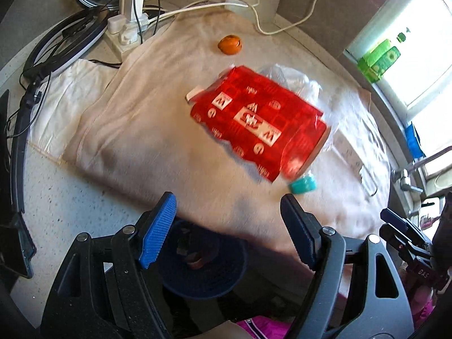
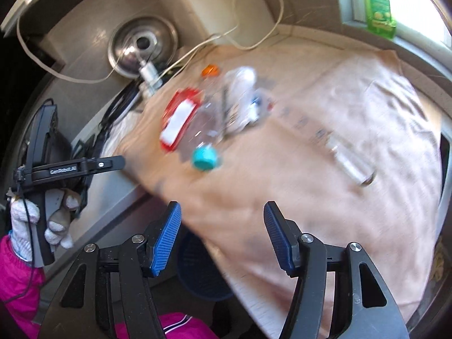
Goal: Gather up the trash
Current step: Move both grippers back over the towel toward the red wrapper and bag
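Observation:
A red packet with white marks lies on the beige cloth, over a clear plastic bottle with a teal cap. An orange cap lies farther back. Crumpled clear plastic sits behind the packet. My left gripper is open and empty, just short of the packet. In the right wrist view the red packet, the clear bottle with its teal cap, the crumpled plastic, the orange cap and a small glass jar lie on the cloth. My right gripper is open and empty.
A blue bin stands below the counter edge, also in the right wrist view. A power strip with chargers, cables, and a steel lid sit at the back. Green bottles stand on the windowsill. A tap is at right.

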The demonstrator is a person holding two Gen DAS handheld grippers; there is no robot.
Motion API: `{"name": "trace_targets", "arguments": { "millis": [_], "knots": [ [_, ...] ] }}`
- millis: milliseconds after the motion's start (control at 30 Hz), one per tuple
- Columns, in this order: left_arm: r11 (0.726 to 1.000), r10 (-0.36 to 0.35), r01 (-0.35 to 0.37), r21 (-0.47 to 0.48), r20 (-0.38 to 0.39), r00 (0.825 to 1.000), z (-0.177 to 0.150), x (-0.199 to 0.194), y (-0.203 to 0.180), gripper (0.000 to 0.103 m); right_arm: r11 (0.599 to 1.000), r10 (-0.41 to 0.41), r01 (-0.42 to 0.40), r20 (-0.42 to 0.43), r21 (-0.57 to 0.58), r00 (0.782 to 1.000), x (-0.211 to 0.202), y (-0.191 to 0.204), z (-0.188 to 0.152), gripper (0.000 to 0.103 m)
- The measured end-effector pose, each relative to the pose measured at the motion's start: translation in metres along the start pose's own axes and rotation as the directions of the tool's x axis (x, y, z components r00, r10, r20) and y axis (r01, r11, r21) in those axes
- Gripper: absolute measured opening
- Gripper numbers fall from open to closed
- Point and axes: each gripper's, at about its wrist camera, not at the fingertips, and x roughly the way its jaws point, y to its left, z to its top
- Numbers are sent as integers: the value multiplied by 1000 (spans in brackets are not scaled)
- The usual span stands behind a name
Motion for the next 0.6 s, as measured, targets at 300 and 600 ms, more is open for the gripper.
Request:
{"name": "trace_targets", "arguments": {
  "millis": [300,600],
  "knots": [
    [1000,9,-9,-18,-2,1000,45,12,-28,79,999,-48,49,26,-24,998,-1,-34,43,61],
    [991,130,-130,-4,-73,989,102,41,-57,80,997,-67,67,9,-24,998,9,-61,65,61]
  ]
}}
